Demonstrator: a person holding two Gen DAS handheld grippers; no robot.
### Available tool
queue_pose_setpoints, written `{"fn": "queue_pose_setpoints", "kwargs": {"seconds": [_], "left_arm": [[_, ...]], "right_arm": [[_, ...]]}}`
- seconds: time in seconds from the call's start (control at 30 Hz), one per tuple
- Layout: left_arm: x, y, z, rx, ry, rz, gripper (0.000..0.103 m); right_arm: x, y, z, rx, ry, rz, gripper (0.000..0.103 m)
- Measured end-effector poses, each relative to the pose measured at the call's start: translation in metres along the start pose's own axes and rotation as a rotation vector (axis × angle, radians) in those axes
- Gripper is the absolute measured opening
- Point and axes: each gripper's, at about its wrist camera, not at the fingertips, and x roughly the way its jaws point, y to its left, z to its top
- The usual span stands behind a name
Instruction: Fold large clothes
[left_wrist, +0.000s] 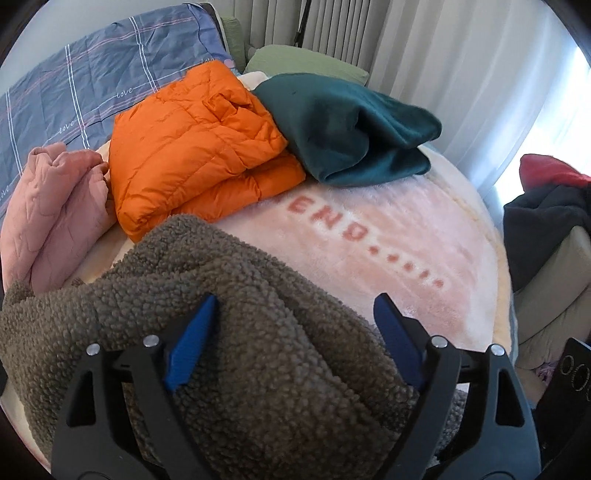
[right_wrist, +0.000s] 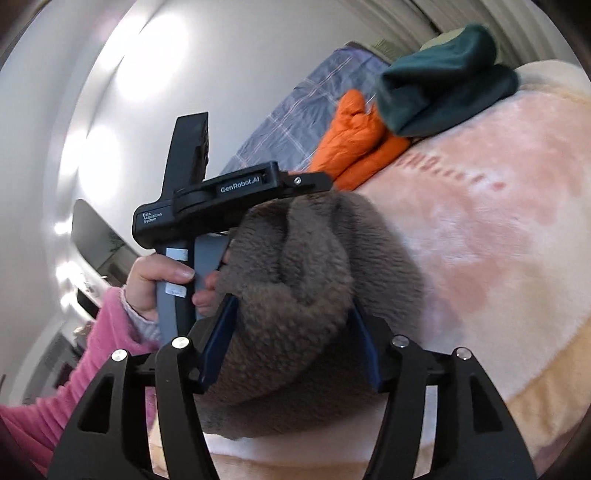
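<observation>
A brown fleece garment (left_wrist: 236, 317) lies bunched on the pink blanket (left_wrist: 406, 251) at the near edge of the bed. My left gripper (left_wrist: 295, 299) stands open above it, jaws wide, with the fleece heaped between the blue fingers (left_wrist: 190, 343). In the right wrist view the same fleece (right_wrist: 295, 280) fills the gap of my right gripper (right_wrist: 293, 302), whose jaws stand partly apart around the bundle without squeezing it. The left gripper's body (right_wrist: 221, 195) shows there, held by a hand (right_wrist: 155, 277) in a pink sleeve; its fingertips are hidden behind the fleece.
Folded clothes sit at the back of the bed: an orange puffer jacket (left_wrist: 195, 147), a dark green garment (left_wrist: 347, 129), a pink quilted one (left_wrist: 55, 206). A blue checked cover (left_wrist: 74, 85) lies behind. An armchair with dark clothes (left_wrist: 546, 236) stands right.
</observation>
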Motion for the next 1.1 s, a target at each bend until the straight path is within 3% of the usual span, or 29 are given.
{"fn": "queue_pose_setpoints", "kwargs": {"seconds": [0.07,0.1,0.2,0.27,0.33,0.4,0.43,0.5,0.6,0.7,0.8,0.9,1.0,1.07,1.1], "left_arm": [[-0.011,0.004,0.000,-0.018,-0.028,-0.027,0.087],[-0.018,0.006,0.002,-0.031,-0.048,-0.049,0.086],[-0.060,0.013,0.007,-0.052,-0.146,-0.131,0.073],[-0.094,0.014,0.004,0.006,-0.213,-0.087,0.073],[-0.113,0.017,-0.004,0.067,-0.224,-0.015,0.073],[-0.116,0.025,-0.014,0.102,-0.202,0.055,0.071],[-0.106,0.031,-0.023,0.112,-0.157,0.100,0.070],[-0.066,0.039,-0.043,0.117,-0.016,0.113,0.066],[-0.038,0.037,-0.058,0.120,-0.046,0.133,0.066],[-0.037,0.034,-0.045,0.115,-0.018,0.120,0.066],[-0.027,0.014,-0.039,0.193,0.018,0.202,0.066],[-0.019,0.000,-0.035,0.274,0.028,0.275,0.066],[-0.015,-0.002,-0.034,0.292,0.034,0.290,0.066],[-0.015,0.005,-0.033,0.269,0.037,0.263,0.066],[-0.015,0.007,-0.034,0.260,0.037,0.255,0.066]], "right_arm": [[-0.001,0.000,0.002,0.010,-0.007,0.016,0.032],[-0.005,0.000,0.003,0.013,-0.021,0.022,0.027],[-0.023,0.014,0.006,-0.037,-0.065,-0.019,0.024],[-0.024,0.012,0.007,-0.041,-0.055,-0.058,0.024],[-0.022,0.005,0.003,-0.016,-0.030,-0.073,0.024],[-0.020,-0.008,-0.006,0.008,-0.010,-0.087,0.025],[-0.020,-0.012,-0.009,0.019,-0.005,-0.091,0.026],[-0.021,-0.020,-0.013,0.047,-0.001,-0.088,0.030],[-0.022,-0.020,-0.012,0.034,-0.006,-0.114,0.036],[-0.036,-0.004,-0.004,-0.052,-0.060,-0.202,0.045],[-0.053,0.021,0.006,-0.172,-0.154,-0.272,0.046],[-0.058,0.046,0.009,-0.272,-0.197,-0.242,0.048],[-0.033,0.048,0.006,-0.274,-0.122,-0.198,0.047],[-0.005,0.035,0.002,-0.237,-0.027,-0.269,0.047],[0.010,0.025,-0.002,-0.218,0.021,-0.303,0.053]]}}
